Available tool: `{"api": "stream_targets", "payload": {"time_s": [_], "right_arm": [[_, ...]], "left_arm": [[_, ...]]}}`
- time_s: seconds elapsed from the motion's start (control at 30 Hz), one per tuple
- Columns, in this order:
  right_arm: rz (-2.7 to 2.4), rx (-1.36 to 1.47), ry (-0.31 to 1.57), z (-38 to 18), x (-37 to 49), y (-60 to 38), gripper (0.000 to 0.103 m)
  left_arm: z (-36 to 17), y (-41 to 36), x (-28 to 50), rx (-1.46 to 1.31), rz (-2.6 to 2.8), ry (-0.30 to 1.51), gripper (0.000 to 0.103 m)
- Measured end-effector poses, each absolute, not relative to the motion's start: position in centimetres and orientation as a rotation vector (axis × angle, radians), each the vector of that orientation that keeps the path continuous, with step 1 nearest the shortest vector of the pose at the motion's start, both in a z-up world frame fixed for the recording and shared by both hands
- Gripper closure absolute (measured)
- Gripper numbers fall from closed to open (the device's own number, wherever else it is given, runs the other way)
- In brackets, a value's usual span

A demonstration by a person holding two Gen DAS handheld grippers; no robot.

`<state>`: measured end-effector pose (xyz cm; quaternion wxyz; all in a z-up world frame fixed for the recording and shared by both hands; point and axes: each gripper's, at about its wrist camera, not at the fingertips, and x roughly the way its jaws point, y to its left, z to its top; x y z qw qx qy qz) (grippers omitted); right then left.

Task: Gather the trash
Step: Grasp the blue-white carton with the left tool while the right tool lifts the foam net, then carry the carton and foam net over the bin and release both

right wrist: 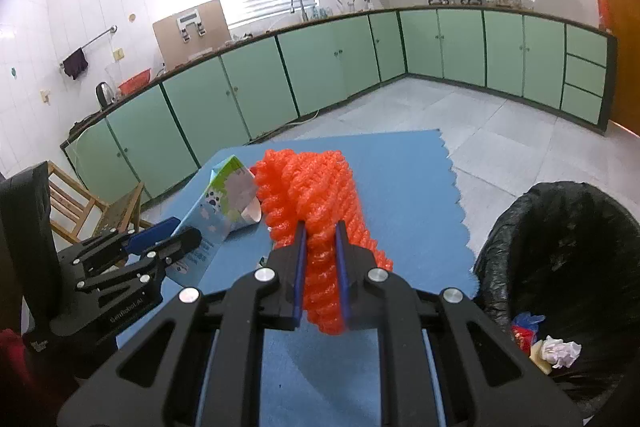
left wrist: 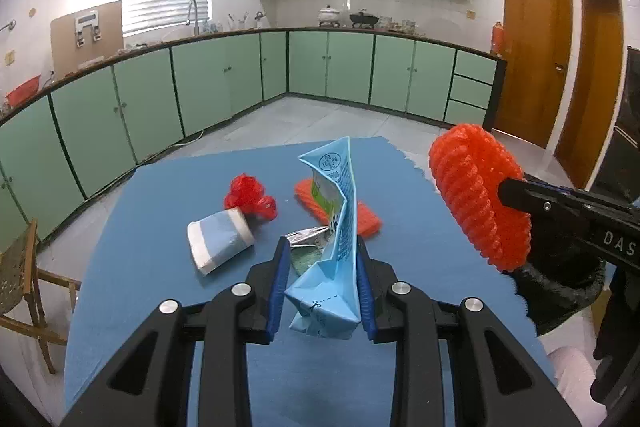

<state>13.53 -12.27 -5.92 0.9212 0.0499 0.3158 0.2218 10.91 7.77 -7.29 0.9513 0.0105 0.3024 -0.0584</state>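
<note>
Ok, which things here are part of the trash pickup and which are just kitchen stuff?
Part of the job:
blue carton
orange foam net
red plastic wad
crushed paper cup
second foam net
foil wrapper
black-lined bin

Just lying about:
wooden chair
kettle
white pot

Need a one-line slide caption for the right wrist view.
Right gripper clamps orange foam netting above the blue mat, black-lined trash bin alongside.
</note>
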Motion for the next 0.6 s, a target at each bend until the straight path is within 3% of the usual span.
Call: {"api": "stream_targets", "payload": {"time_s": [0.6], "right_arm": [[0.290,0.142,0.557,-2.9,9.7,-20.3,0.091]], "left_arm": [[-4.0,0.0,10.4,0.013,-0.263,0.550,0.072]]}}
